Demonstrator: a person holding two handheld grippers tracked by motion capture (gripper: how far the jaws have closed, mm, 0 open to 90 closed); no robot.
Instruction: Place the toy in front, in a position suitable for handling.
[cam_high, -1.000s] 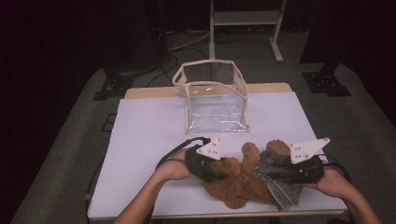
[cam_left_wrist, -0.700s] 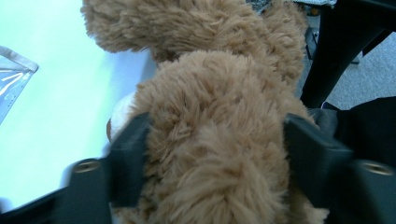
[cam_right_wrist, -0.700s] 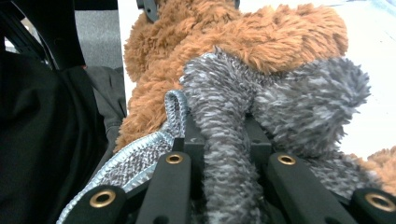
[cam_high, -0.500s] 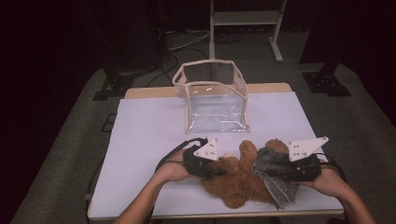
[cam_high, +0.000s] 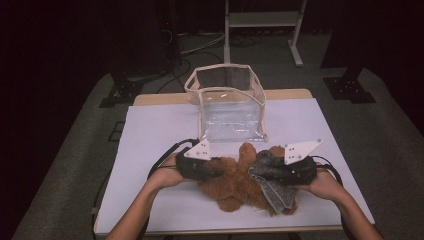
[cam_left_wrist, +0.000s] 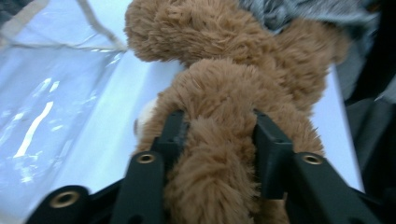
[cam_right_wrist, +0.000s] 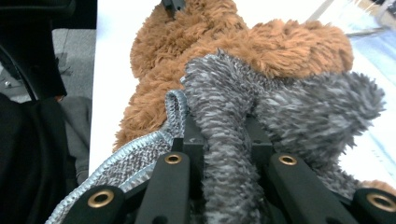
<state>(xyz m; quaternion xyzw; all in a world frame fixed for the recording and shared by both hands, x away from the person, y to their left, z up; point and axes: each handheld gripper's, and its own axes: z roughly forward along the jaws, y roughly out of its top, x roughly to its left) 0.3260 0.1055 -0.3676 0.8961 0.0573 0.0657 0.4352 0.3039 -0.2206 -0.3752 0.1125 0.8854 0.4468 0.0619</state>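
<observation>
Left gripper view shows the left gripper (cam_left_wrist: 217, 135) with its black jaws squeezing a fluffy limb of the brown teddy bear (cam_left_wrist: 224, 70). These jaws have just been opening a little, yet the fur is between them and the pads press on it. The right gripper (cam_right_wrist: 224, 135) pinches a thick fold of the fuzzy grey knitted cloth (cam_right_wrist: 289, 107), which lies on the bear. The cloth has a ribbed edge with a small loop. Both soft things lie on the white table (cam_high: 150, 130), near the person's side. Just behind them stands a see-through plastic bag (cam_high: 227, 102) with a cream trim, boxy and open on top. No writing can be read anywhere.
</observation>
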